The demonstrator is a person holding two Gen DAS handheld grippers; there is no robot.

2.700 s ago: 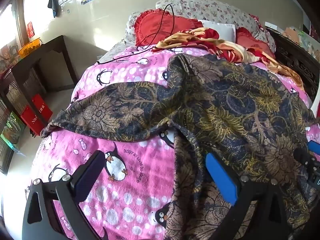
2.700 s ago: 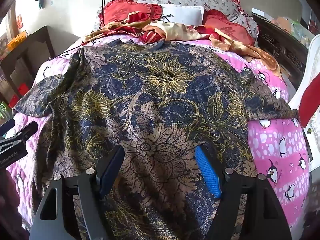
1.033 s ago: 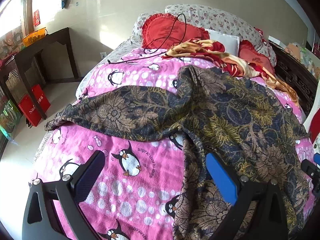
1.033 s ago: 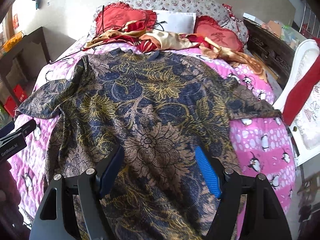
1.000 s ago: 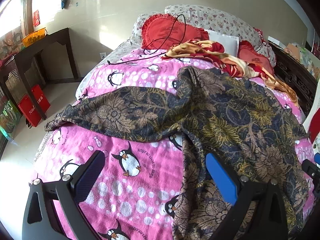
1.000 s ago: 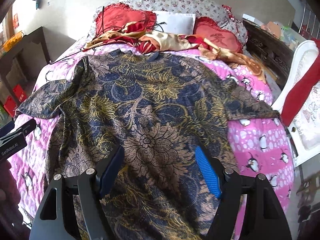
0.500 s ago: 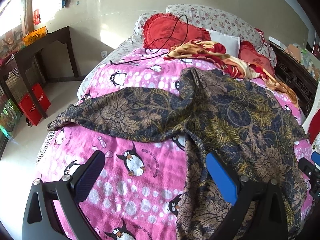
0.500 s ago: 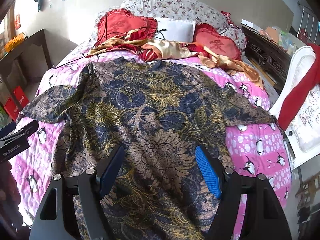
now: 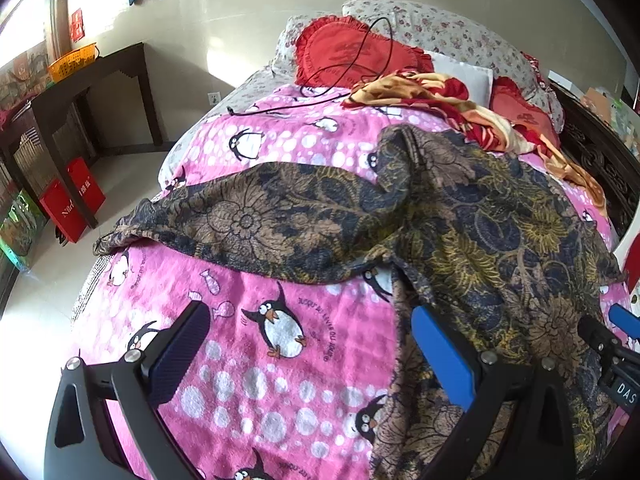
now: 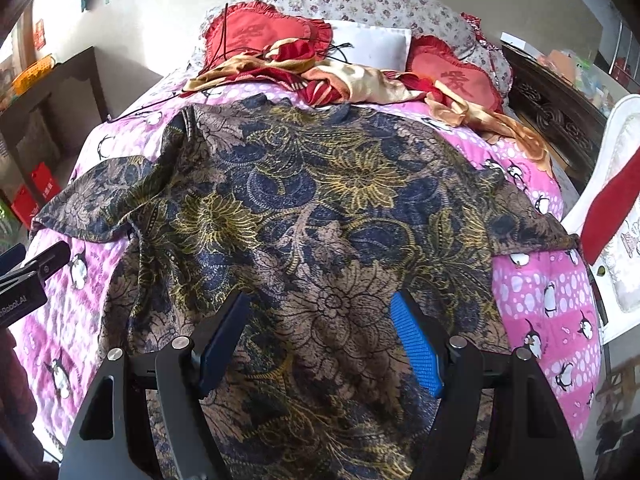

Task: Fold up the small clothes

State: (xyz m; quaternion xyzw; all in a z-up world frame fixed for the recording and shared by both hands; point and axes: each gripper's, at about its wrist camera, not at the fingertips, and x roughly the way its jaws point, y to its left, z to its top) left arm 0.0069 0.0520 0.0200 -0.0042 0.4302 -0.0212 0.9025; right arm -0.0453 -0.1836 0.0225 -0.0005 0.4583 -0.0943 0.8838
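The shirt [image 10: 320, 216] lies flat on the bed [image 10: 552, 304] — collar toward the pillows, sleeves sideways. My left gripper [image 9: 308, 344] and right gripper [image 10: 320, 332] gape wide, empty.

Mostly soft cloth here, with hard black plastic up front

The shirt [image 10: 320, 208] looks like thin, matt printed cloth that drapes in wrinkles, and the blanket [image 9: 248, 344] under it is fuzzy pink fleece. A satiny cloth [image 10: 360, 80] near the pillows has a bit of sheen. Gripper frames look like matt black plastic with shiny metal screws, and the right gripper [image 10: 320, 340] has ribbed blue pads [image 10: 416, 344]. The side table [image 9: 100, 68] is dark wood.
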